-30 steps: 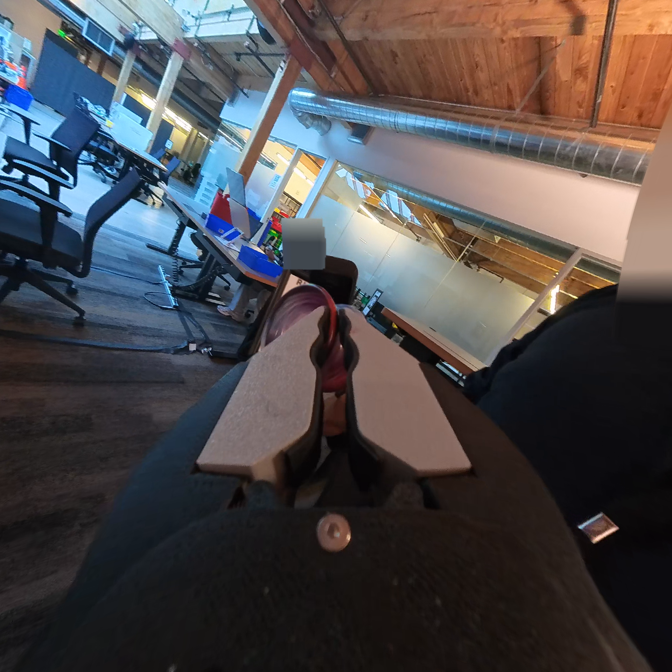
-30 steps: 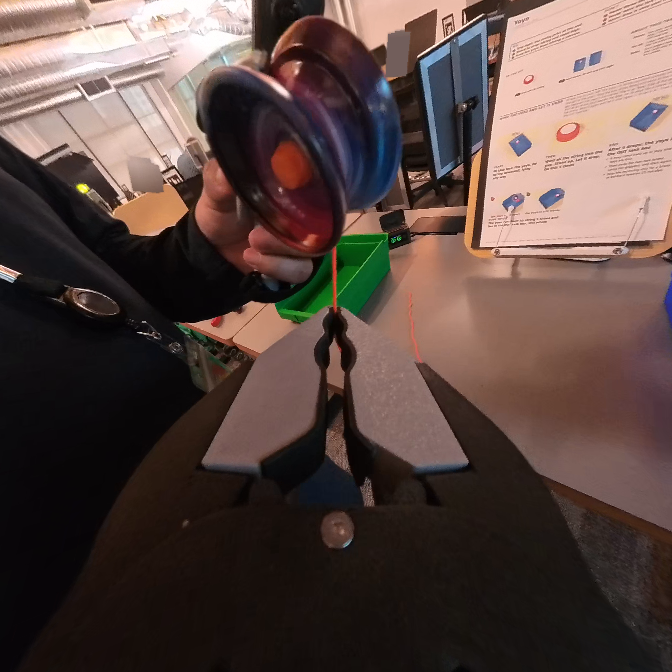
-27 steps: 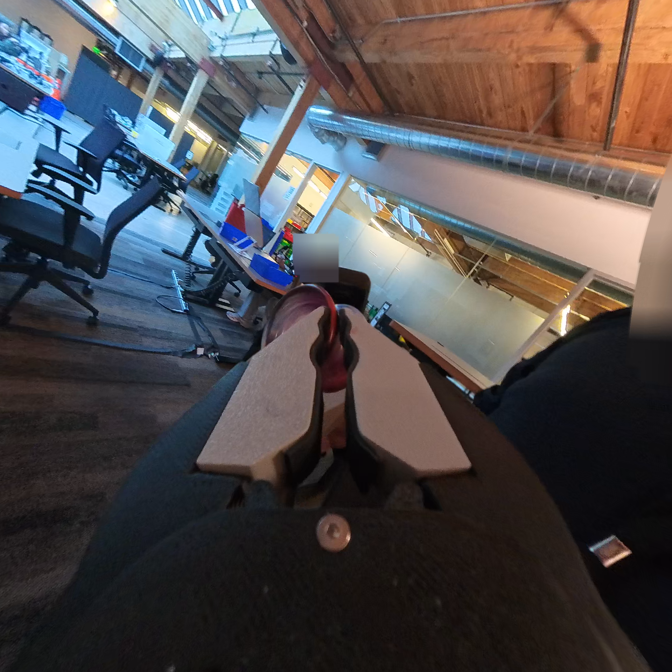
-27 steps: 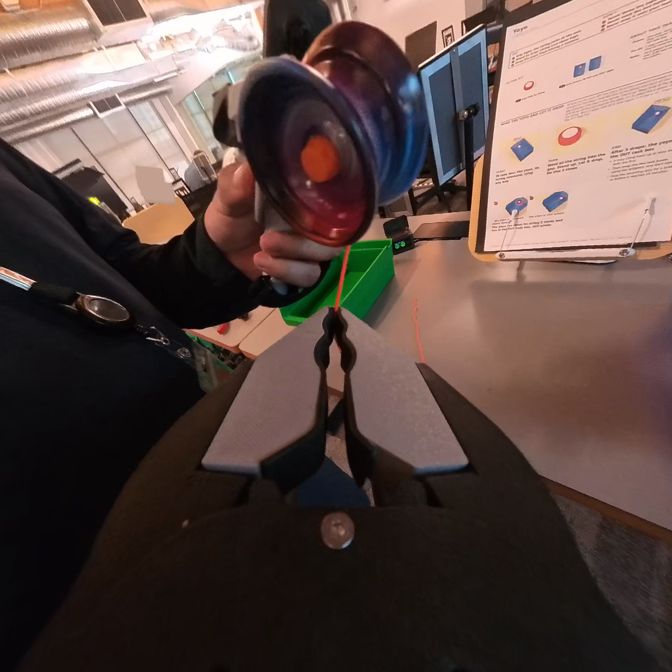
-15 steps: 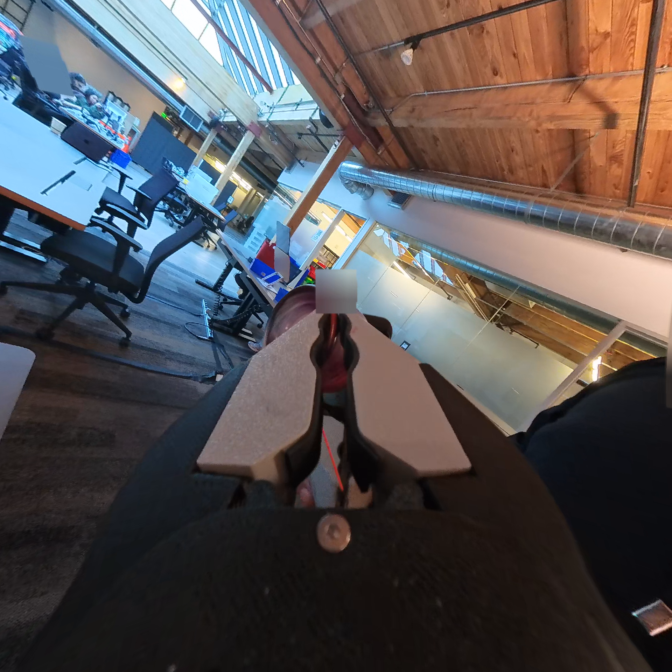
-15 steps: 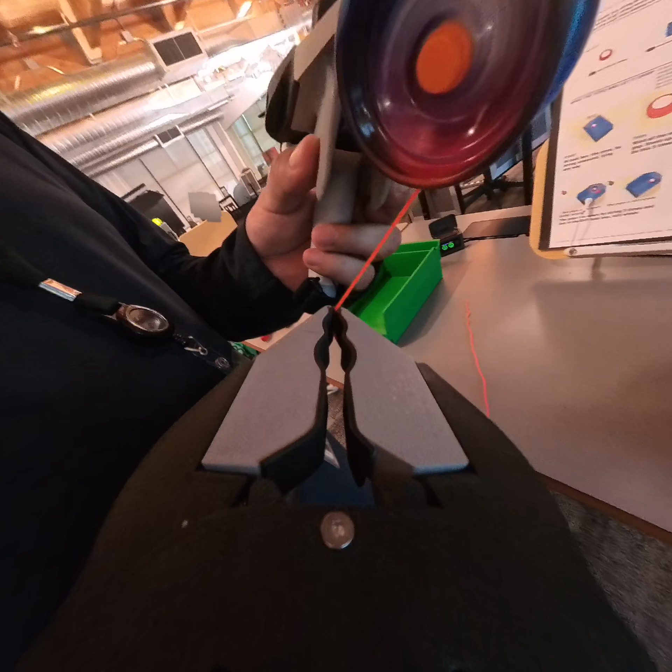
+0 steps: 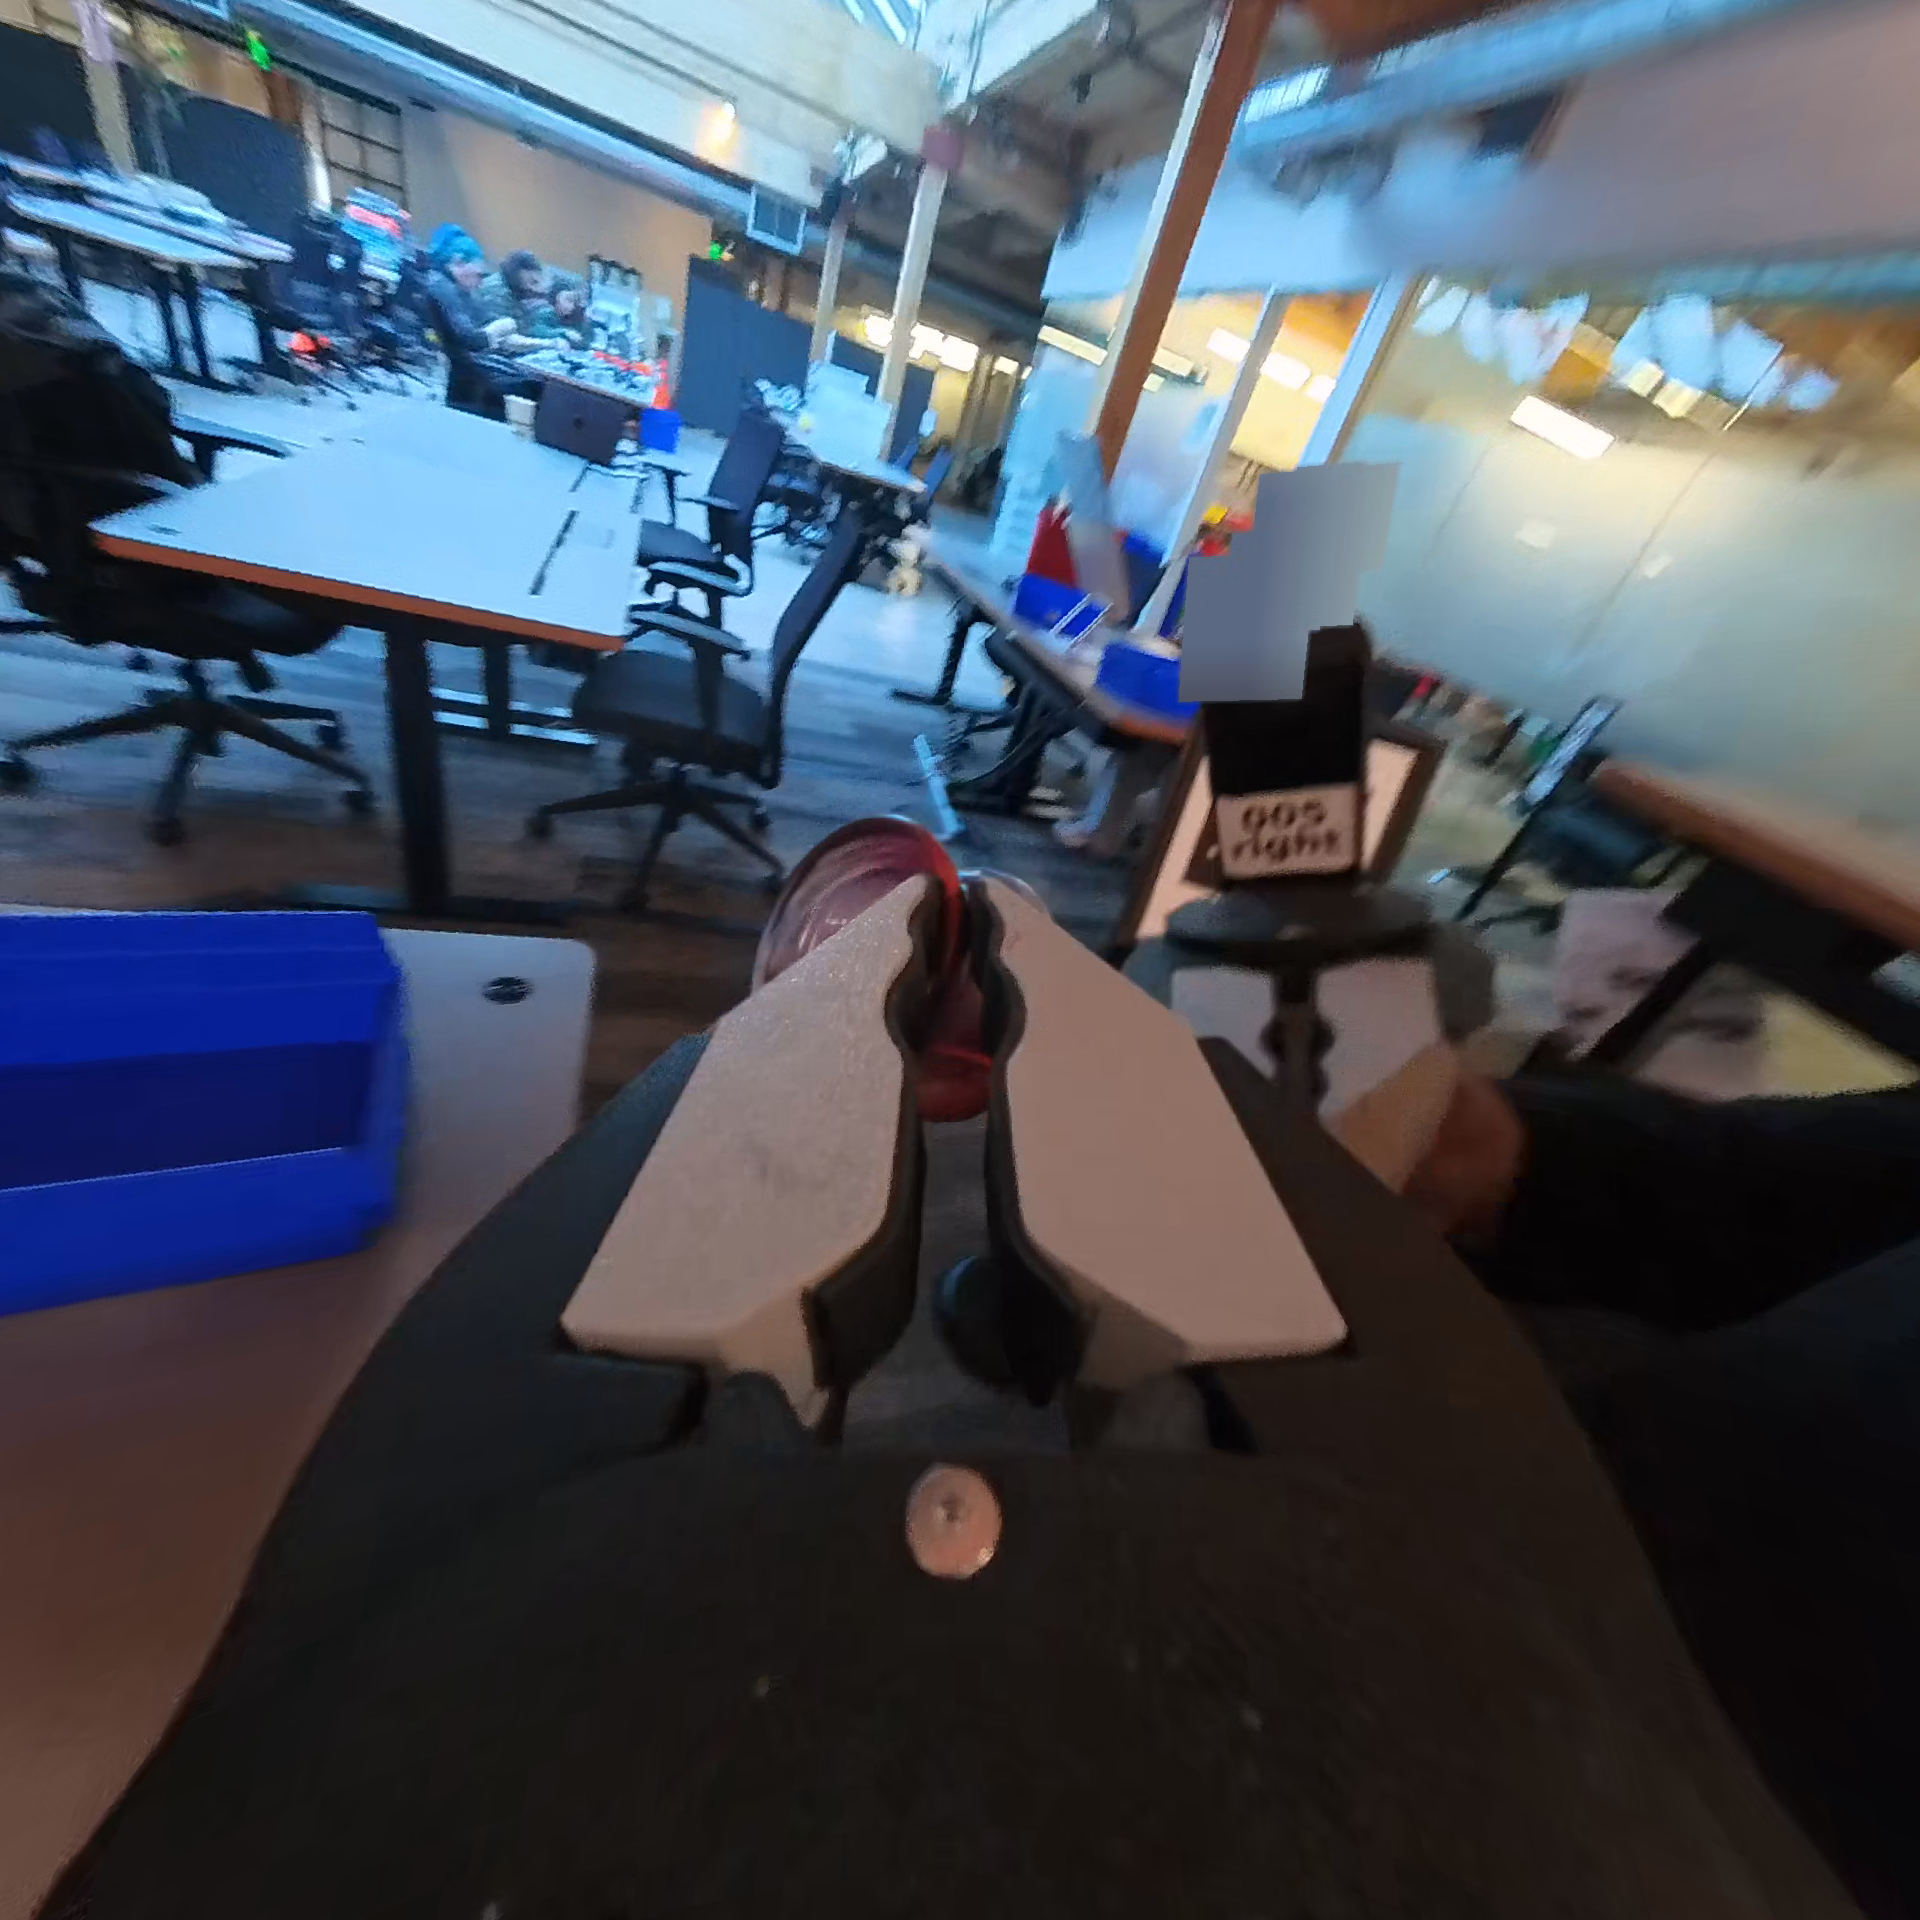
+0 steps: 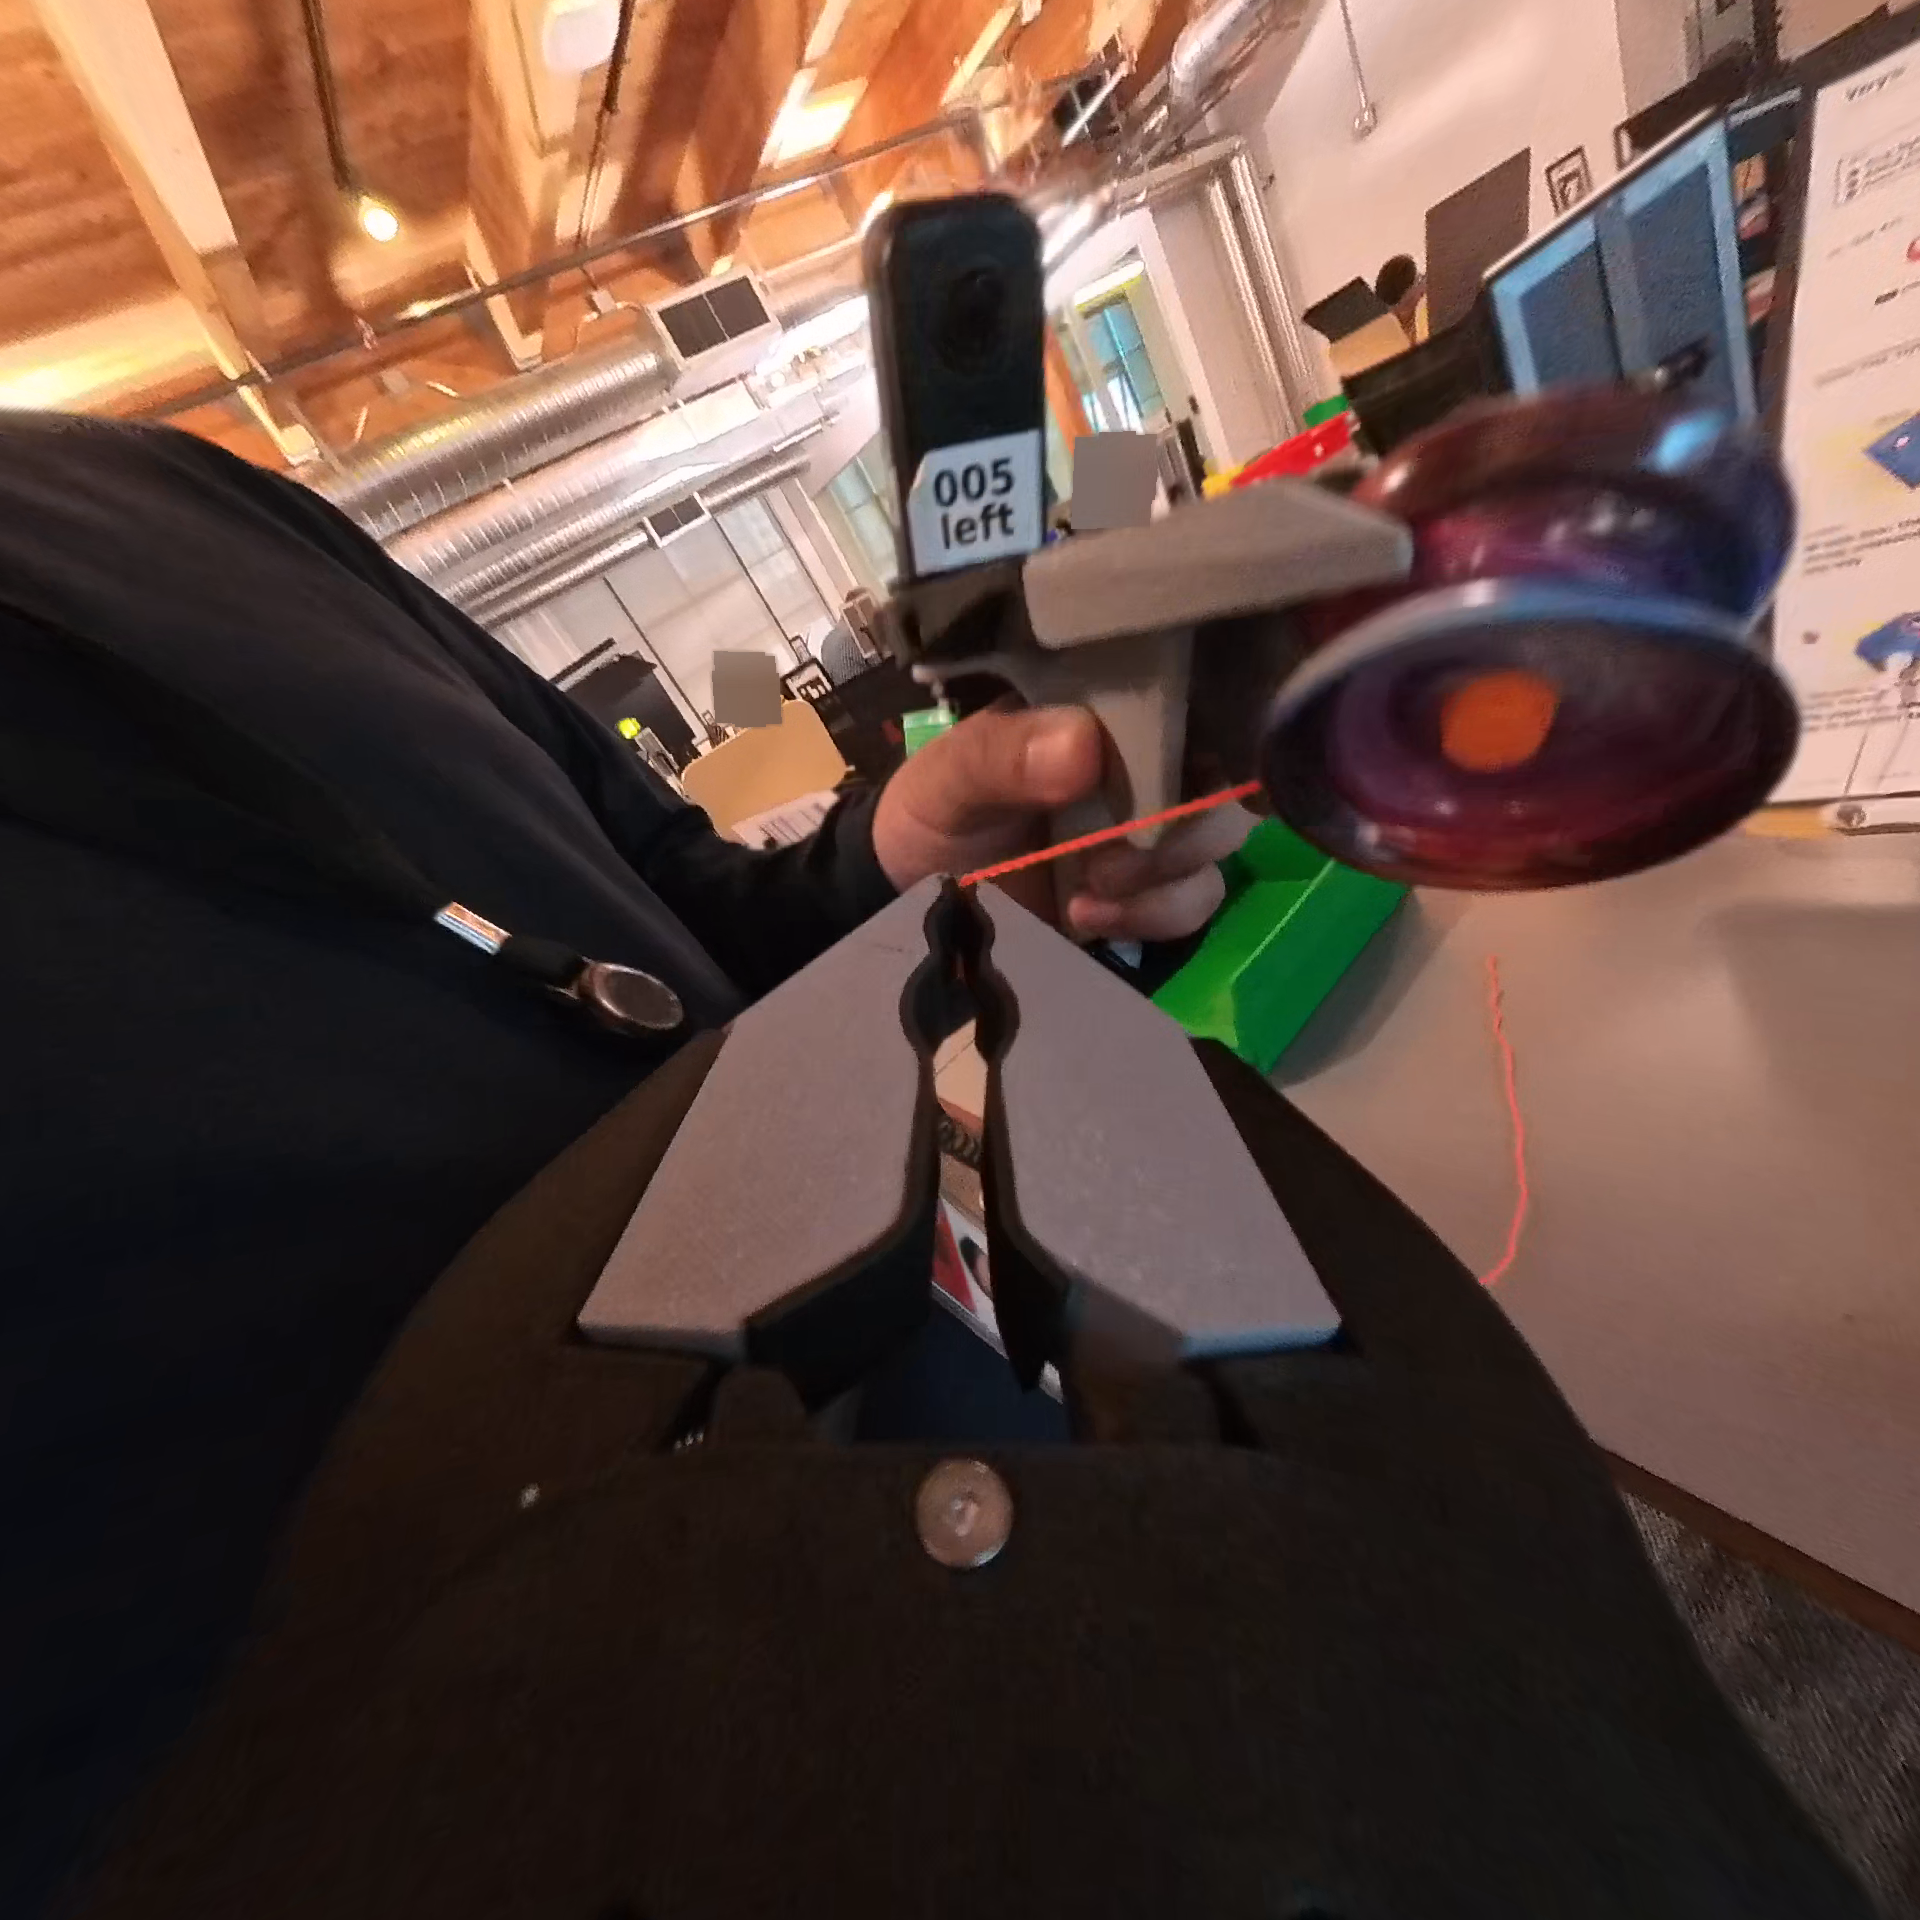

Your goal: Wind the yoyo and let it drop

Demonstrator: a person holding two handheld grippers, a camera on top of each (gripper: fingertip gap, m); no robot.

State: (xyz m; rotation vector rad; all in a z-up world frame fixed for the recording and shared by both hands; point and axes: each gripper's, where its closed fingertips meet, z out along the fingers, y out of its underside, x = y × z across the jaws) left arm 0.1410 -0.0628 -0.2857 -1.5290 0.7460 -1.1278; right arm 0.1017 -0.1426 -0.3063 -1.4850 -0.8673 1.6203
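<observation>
Wooden ceiling beams and steel ducts fill the top of my right view, over a grey tabletop (image 8: 1662, 1039) at right with a green plastic bin (image 8: 1288, 966). My left gripper (image 7: 954, 914) is clamped on one rim of the translucent purple-red yoyo (image 8: 1538, 717), upper right there. My right gripper (image 8: 954, 894) is closed at centre frame, pinching the thin red-orange string (image 8: 1101, 836) running taut to the yoyo's gap; its loose tail (image 8: 1512, 1132) trails across the tabletop.
</observation>
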